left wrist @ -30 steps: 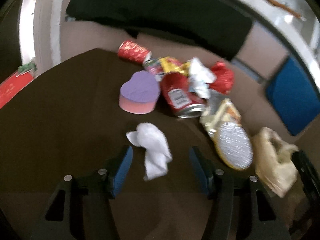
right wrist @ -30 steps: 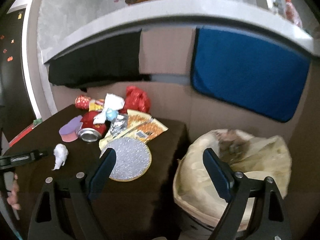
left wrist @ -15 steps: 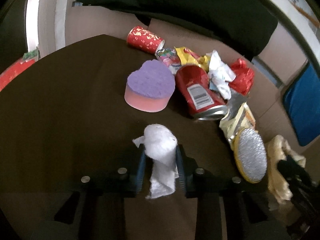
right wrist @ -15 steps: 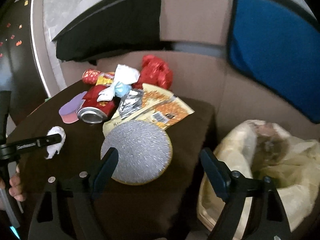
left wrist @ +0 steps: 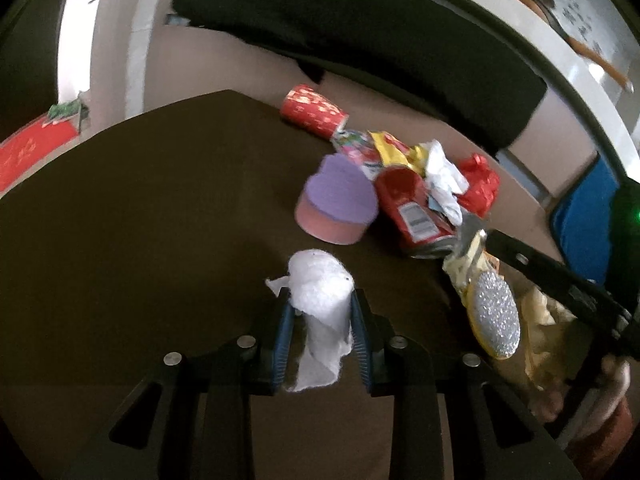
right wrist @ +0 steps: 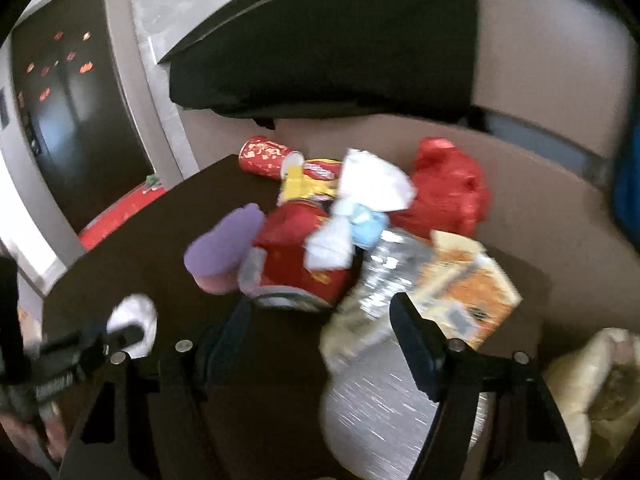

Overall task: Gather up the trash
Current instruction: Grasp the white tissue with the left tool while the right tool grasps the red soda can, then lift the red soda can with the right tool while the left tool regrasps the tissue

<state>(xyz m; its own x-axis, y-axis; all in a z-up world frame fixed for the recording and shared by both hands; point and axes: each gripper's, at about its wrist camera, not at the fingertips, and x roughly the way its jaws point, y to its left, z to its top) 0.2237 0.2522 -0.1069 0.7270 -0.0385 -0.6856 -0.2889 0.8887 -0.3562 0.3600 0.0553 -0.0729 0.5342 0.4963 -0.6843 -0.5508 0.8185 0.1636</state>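
White tissue wad (left wrist: 320, 300) sits clamped between left tongs (left wrist: 322, 320).

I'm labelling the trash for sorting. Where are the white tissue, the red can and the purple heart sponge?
white tissue (left wrist: 320, 292), left wrist view, on its bunched upper part.
red can (left wrist: 408, 204), left wrist view, on its side wall.
purple heart sponge (left wrist: 340, 192), left wrist view, on its purple top face.

Our left gripper (left wrist: 322, 318) points down at a slant, its blue pads (left wrist: 285, 334) pressed on the white tissue wad (left wrist: 320, 304). Our right gripper (right wrist: 320, 322) has been narrowing, with nothing gripped between its jaws.
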